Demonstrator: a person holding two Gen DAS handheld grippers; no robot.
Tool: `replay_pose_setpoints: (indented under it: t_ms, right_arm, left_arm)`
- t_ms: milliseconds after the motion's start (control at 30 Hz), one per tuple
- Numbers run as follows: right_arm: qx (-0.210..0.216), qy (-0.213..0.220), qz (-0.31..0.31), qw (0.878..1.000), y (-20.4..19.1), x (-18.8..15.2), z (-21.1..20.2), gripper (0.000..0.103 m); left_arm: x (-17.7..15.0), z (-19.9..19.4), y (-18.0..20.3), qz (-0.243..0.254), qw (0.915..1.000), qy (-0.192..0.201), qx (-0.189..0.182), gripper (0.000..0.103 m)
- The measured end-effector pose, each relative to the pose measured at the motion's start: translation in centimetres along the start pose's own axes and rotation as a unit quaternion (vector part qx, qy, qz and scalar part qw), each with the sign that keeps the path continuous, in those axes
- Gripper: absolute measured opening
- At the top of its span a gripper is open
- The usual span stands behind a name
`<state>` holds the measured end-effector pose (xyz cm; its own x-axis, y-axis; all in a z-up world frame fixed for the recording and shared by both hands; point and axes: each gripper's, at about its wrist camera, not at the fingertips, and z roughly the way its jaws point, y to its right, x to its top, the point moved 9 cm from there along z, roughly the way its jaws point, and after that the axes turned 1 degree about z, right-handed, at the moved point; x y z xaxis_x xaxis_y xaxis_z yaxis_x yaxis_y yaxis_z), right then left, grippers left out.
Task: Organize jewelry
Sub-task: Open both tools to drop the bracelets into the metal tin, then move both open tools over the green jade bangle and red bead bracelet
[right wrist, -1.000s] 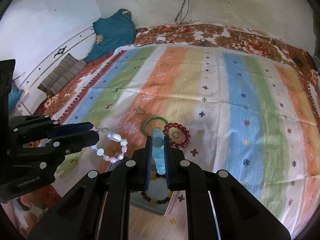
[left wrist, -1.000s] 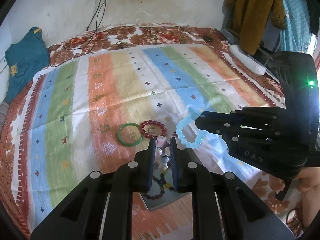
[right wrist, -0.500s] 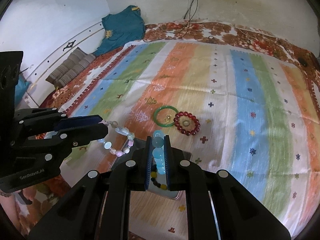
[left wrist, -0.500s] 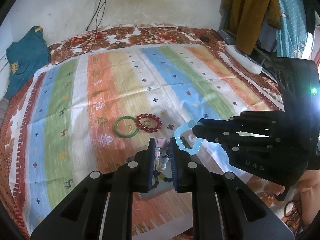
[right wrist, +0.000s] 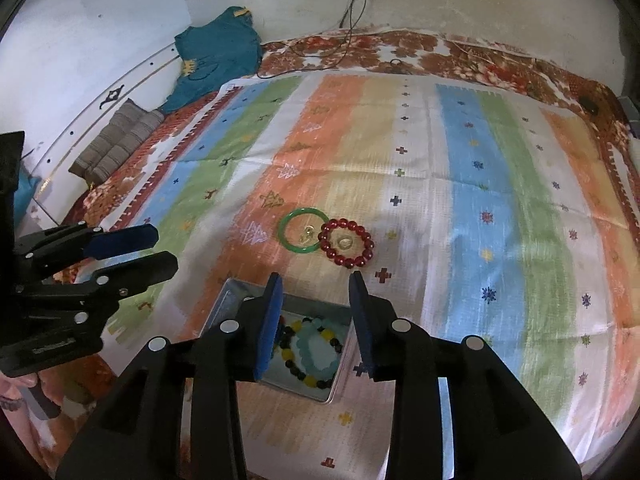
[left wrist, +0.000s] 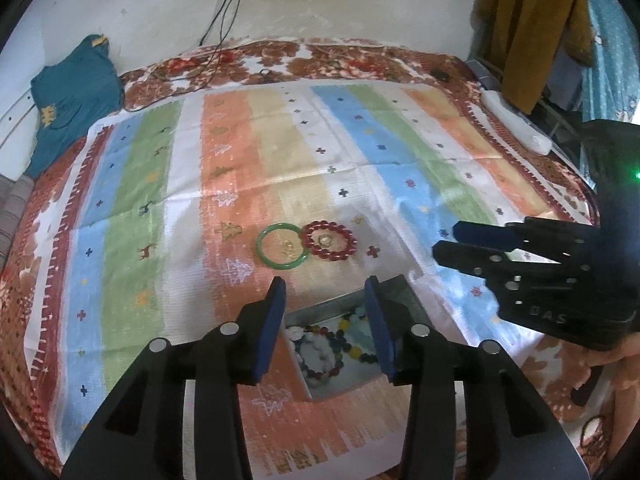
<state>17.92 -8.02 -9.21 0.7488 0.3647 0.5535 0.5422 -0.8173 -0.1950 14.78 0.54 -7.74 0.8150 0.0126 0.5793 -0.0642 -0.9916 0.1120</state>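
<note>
A metal tin (left wrist: 320, 310) (right wrist: 224, 300) sits on the striped cloth and holds several bead bracelets, among them a light blue one (right wrist: 318, 350) and a pale pink one (left wrist: 316, 354). My left gripper (left wrist: 325, 286) is open and empty above the tin. My right gripper (right wrist: 316, 282) is open and empty above the tin too. Beyond the tin lie a green bangle (left wrist: 282, 246) (right wrist: 302, 231) and a dark red bead bracelet (left wrist: 329, 240) (right wrist: 346, 243), touching each other, each with a small ring inside it.
The striped cloth (left wrist: 240, 160) covers a bed with a floral border. A teal garment (left wrist: 68, 96) lies at the far left, cables (left wrist: 224, 12) hang on the wall, a white power strip (left wrist: 516, 128) lies at the right edge.
Both grippers have opened. The pink bracelet and the light blue bracelet have dropped from the jaws into the tin. Both grippers have pulled back a little.
</note>
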Motion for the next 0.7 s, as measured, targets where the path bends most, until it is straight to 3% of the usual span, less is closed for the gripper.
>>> replay_pose_setpoints:
  t_ms: [167,267,467,700]
  right_arm:
    - [-0.016,-0.008,-0.001,1.0,0.6,0.5,1.0,0.04]
    - [-0.028,-0.011,-0.007,1.0,1.0,0.9,1.6,0.047]
    - [-0.038,-0.016,-0.007,0.999,1.6,1.4,2.2,0.048]
    - [-0.041,-0.026,0.007,0.999,2.6,2.0,3.7,0.06]
  left_arm:
    - [0.6,1.1,-1.4,-0.019,0.9997,-0.008,0.013,0.045]
    - [1.2,1.6,-1.8,-0.013,0.9993,-0.007,0.033,0.046]
    - [1.7,3.2,-2.5,-0.006,0.9985,-0.023,0.05,0.051]
    - [2.8,5.0,-4.0,-0.004,0.9971,-0.035,0.068,0.057]
